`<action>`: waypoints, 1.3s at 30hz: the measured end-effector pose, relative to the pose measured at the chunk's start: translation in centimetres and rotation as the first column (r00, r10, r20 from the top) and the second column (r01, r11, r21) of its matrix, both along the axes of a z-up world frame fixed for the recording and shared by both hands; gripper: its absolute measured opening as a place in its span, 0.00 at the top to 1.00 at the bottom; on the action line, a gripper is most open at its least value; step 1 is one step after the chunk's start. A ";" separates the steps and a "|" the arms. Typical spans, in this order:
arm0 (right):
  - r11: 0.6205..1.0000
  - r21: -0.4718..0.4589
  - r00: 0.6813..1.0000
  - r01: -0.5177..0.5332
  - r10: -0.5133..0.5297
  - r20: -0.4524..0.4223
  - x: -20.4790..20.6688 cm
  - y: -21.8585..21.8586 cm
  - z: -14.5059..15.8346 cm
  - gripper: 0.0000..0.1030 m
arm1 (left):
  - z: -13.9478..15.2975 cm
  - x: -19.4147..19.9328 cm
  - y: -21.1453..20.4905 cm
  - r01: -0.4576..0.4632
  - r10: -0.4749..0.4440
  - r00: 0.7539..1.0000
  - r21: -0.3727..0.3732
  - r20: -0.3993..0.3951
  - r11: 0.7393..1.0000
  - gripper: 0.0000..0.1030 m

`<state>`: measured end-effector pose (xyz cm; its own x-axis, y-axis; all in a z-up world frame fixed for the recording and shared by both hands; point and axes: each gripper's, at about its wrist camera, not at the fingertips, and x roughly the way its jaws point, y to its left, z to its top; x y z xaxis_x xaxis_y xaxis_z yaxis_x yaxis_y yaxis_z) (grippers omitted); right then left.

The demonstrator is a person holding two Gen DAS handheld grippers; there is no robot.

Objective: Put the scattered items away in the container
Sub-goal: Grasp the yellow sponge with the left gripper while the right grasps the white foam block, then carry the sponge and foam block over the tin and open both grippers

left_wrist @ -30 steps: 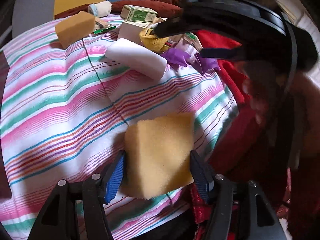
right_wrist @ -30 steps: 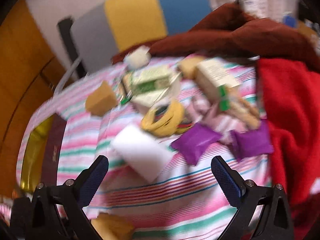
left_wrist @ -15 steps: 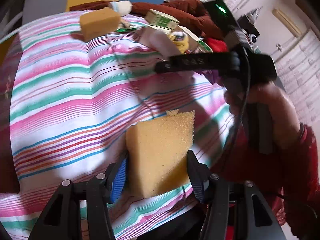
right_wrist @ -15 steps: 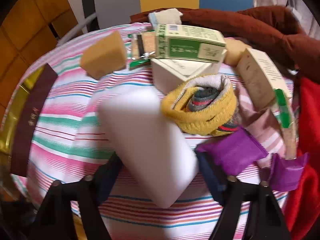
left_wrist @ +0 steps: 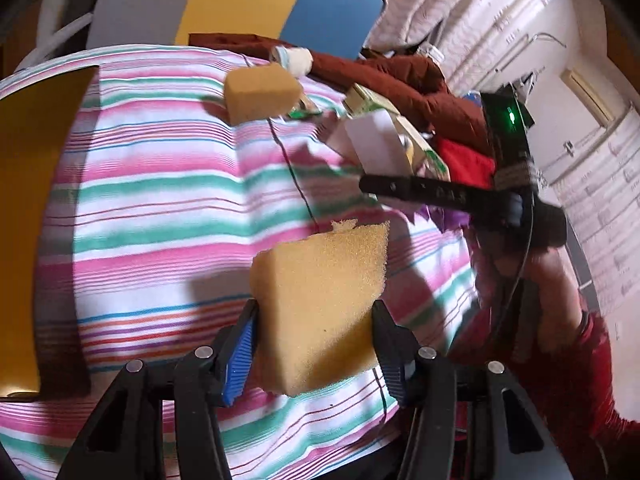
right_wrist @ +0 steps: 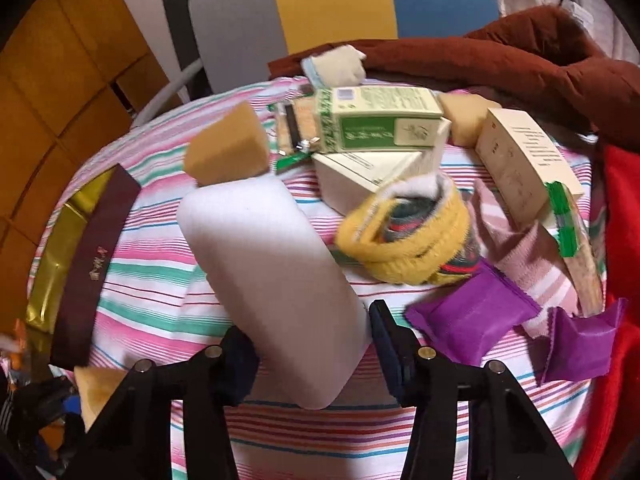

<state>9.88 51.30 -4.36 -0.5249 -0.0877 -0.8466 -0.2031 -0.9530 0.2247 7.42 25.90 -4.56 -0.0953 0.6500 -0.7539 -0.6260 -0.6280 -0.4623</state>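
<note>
My left gripper [left_wrist: 314, 354] is shut on a yellow sponge [left_wrist: 320, 300] and holds it above the striped cloth [left_wrist: 160, 216]. My right gripper [right_wrist: 310, 354] is shut on a white foam block [right_wrist: 272, 276] and holds it lifted off the cloth; the block also shows in the left wrist view [left_wrist: 372, 140]. The gold and maroon container [right_wrist: 80, 248] lies at the left edge of the table, and shows in the left wrist view [left_wrist: 28, 200]. A second yellow sponge [right_wrist: 228, 148] lies further back.
Further back and right lie green and white boxes [right_wrist: 380, 124], a cream box [right_wrist: 524, 160], rolled yellow socks [right_wrist: 412, 236], purple pouches [right_wrist: 472, 316], a pink cloth [right_wrist: 520, 256], a third sponge [right_wrist: 464, 116], a white roll [right_wrist: 336, 64]. Brown and red fabric [right_wrist: 520, 60] borders the table.
My right gripper closed on the white foam block and lifted it. My left gripper has raised the yellow sponge and swung left, bringing the container into its view.
</note>
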 end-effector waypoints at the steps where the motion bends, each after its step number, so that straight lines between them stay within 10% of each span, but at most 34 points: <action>1: 1.000 -0.003 1.000 -0.002 0.002 0.000 -0.1 -0.2 0.0 0.50 | 0.2 -0.2 -0.3 -0.008 0.008 1.000 0.004 -0.004 1.000 0.47; 27: 0.970 -0.148 0.978 -0.193 0.178 -0.113 -3.9 -12.1 3.2 0.50 | 4.6 -5.5 -11.4 -0.237 0.243 0.964 0.064 -0.105 0.969 0.47; 39: 0.915 -0.168 0.927 -0.366 0.344 -0.148 -10.8 -23.5 7.1 0.49 | 4.2 -13.6 -20.4 -0.393 0.383 0.912 -0.045 -0.146 0.919 0.47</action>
<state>-0.90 27.77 2.72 -0.5208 -0.4384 -0.7325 0.1782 -0.8950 0.4089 -6.21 5.55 -0.37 -0.4302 0.4862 -0.7606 -0.3785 -0.8621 -0.3370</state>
